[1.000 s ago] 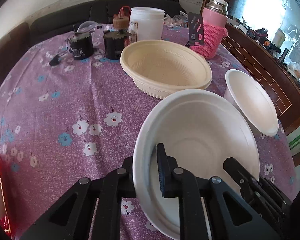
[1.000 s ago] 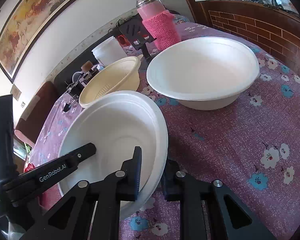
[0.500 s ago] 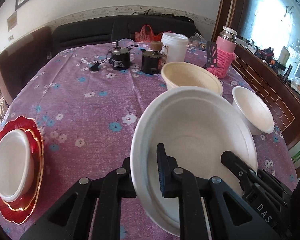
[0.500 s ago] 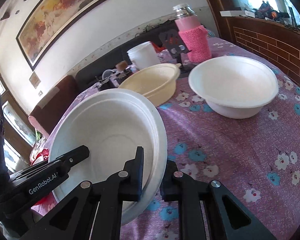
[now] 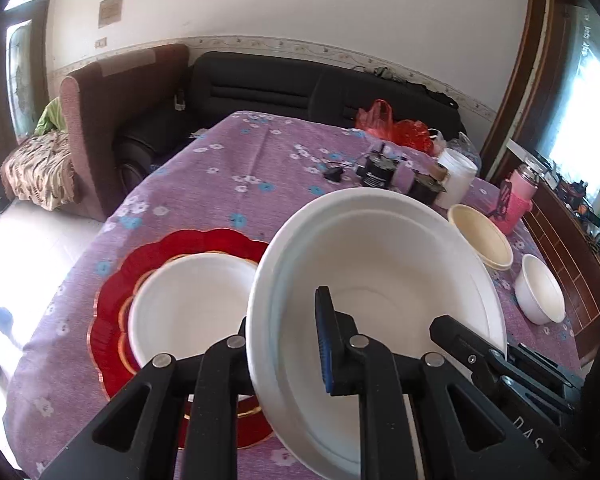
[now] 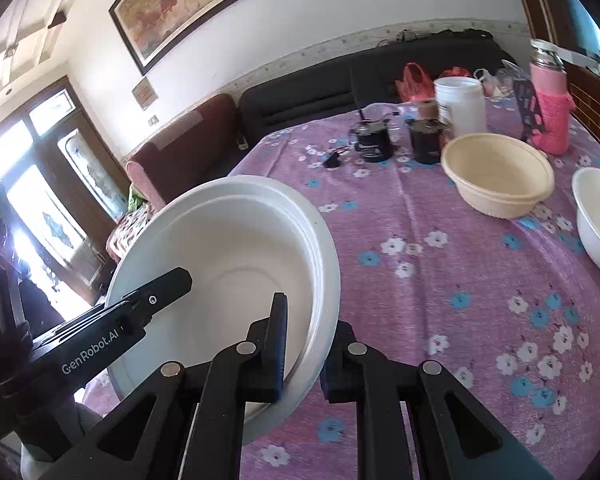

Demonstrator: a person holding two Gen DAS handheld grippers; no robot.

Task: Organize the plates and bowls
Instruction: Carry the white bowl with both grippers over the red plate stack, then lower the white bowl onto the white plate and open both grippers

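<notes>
Both grippers, left (image 5: 288, 344) and right (image 6: 304, 344), pinched the white bowl (image 5: 380, 280) at opposite rims; it appeared light, thin-walled and easily deformed.

Home living room: sofa (image 5: 300, 84), painting (image 6: 204, 0)

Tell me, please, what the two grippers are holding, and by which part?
Both hold one white bowl by its rim: the left gripper on one side, the right gripper on the opposite side.
</notes>
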